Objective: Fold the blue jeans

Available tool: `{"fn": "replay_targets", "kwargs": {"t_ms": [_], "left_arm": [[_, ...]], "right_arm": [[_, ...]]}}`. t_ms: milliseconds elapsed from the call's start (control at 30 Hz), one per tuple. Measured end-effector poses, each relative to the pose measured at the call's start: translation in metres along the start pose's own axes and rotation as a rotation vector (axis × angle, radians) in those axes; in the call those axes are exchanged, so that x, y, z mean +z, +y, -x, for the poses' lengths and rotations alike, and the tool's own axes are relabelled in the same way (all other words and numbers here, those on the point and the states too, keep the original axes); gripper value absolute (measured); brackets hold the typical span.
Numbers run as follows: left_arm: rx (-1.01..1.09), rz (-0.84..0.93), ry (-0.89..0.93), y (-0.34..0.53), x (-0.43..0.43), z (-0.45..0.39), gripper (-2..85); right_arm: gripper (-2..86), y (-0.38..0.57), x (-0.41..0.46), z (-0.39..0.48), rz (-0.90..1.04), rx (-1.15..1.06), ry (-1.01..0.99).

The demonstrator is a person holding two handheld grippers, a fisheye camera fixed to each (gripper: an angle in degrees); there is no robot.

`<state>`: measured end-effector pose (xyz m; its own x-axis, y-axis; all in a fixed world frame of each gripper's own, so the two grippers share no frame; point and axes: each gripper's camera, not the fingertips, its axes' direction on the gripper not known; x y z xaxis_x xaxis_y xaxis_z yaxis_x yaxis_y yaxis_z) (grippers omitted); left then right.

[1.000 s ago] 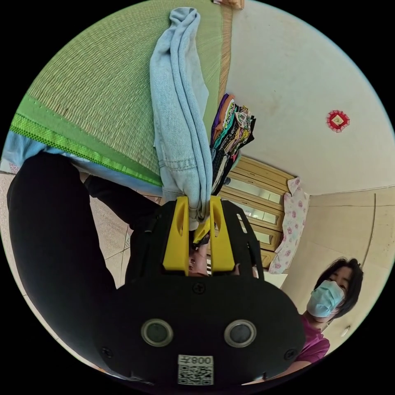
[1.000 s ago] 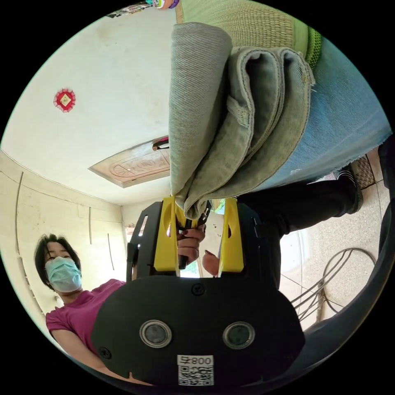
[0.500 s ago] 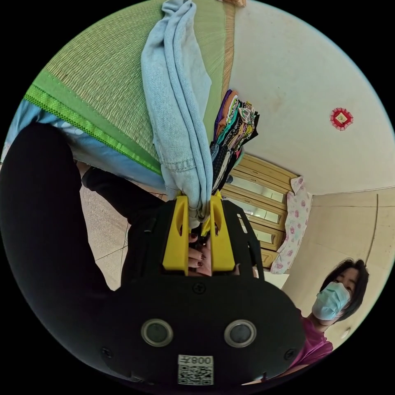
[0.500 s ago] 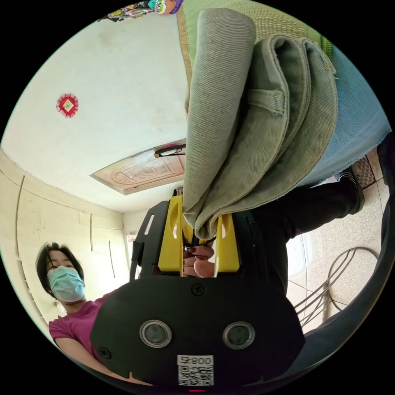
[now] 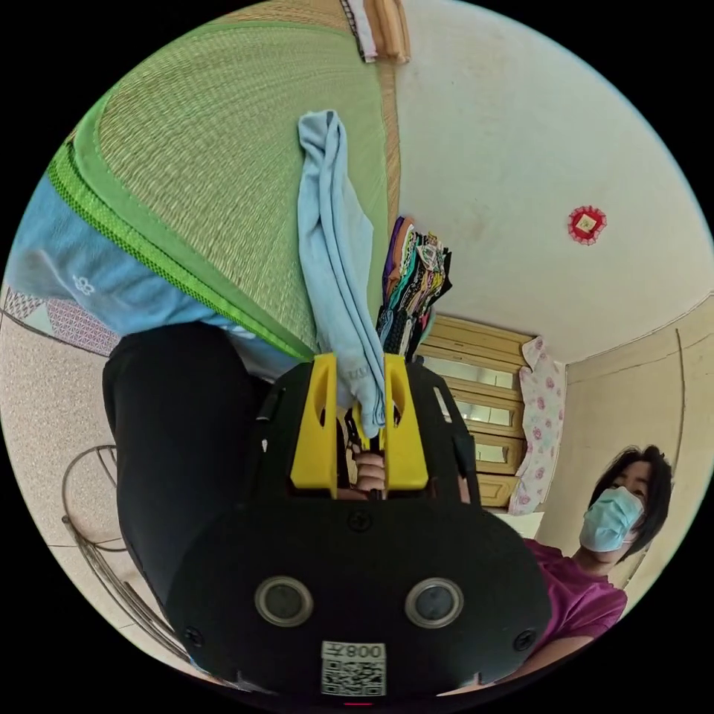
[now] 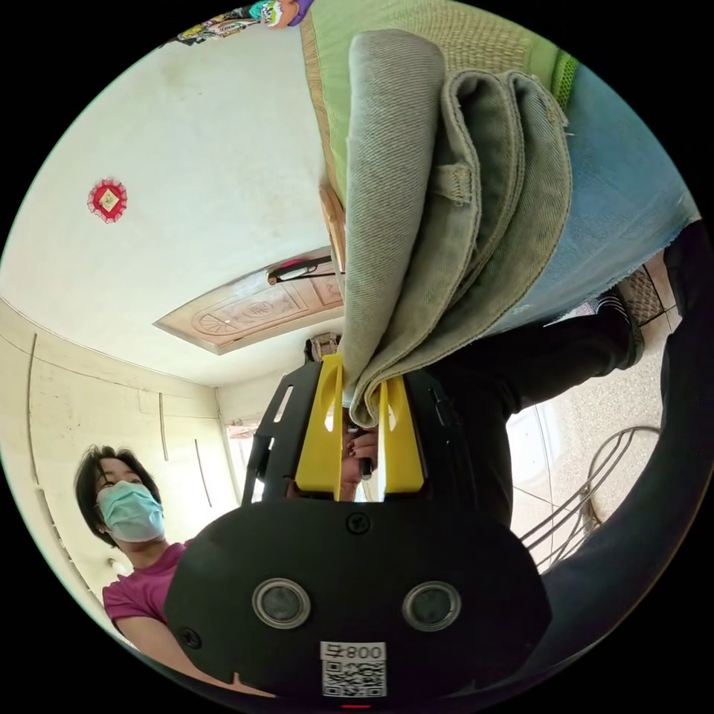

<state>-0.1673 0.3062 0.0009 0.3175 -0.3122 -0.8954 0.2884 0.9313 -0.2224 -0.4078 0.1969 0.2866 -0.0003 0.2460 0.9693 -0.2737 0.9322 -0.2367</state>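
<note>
In the left gripper view the light blue jeans [image 5: 336,245] stretch as a narrow folded bundle from the green woven mat [image 5: 223,178] down into my left gripper [image 5: 357,368], whose yellow jaws press on the denim. In the right gripper view the jeans [image 6: 439,216] look grey-green, a thick layered fold with a belt loop showing. Its lower edge sits between the yellow jaws of my right gripper [image 6: 362,368], which are shut on it. Fingers of a hand [image 6: 357,454] show behind those jaws.
A person in a face mask and magenta top [image 5: 595,587] stands nearby. A pile of colourful folded clothes [image 5: 413,286] lies on the mat beside the jeans. Wooden drawers [image 5: 476,401], a floral cloth [image 5: 539,416], black trouser legs [image 5: 178,446] and wire loops [image 6: 587,491] on the tiled floor surround me.
My right gripper's jaws have closed from a wide gap onto the jeans' fold. The left camera pulled away, so the jeans bundle looks smaller and more mat shows.
</note>
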Motion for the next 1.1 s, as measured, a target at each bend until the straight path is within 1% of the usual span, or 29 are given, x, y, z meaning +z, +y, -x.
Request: {"fn": "replay_targets", "kwargs": {"t_ms": [167,367,467,700,767,867,967,1100], "left_arm": [[-0.041,-0.042,0.024,-0.030,0.001,0.022,14.1],[-0.074,-0.069,0.063,-0.044,0.006,0.037,15.5],[-0.094,-0.095,0.105,-0.049,0.007,0.044,15.9],[-0.091,-0.096,0.077,-0.089,0.022,0.040,16.1],[-0.104,-0.082,0.034,-0.106,0.034,0.041,15.2],[-0.107,-0.062,0.019,-0.120,0.049,0.043,12.7],[-0.108,-0.045,0.009,-0.125,0.061,0.046,8.2],[-0.107,-0.021,-0.012,-0.127,0.072,0.048,6.4]], "right_arm": [[6.5,-0.003,-0.018,0.010,-0.009,0.004,-0.013],[6.2,-0.015,-0.019,0.021,-0.035,0.003,-0.072],[6.1,-0.028,-0.012,0.030,-0.021,-0.020,-0.067],[5.9,-0.036,-0.004,0.021,-0.003,-0.026,-0.047],[5.9,-0.035,-0.004,0.013,-0.006,-0.022,-0.049],[5.9,-0.032,-0.005,-0.002,-0.009,-0.015,-0.036],[6.0,-0.030,-0.009,-0.018,-0.009,-0.014,-0.003],[6.2,-0.024,-0.019,-0.047,-0.025,-0.003,0.040]]}}
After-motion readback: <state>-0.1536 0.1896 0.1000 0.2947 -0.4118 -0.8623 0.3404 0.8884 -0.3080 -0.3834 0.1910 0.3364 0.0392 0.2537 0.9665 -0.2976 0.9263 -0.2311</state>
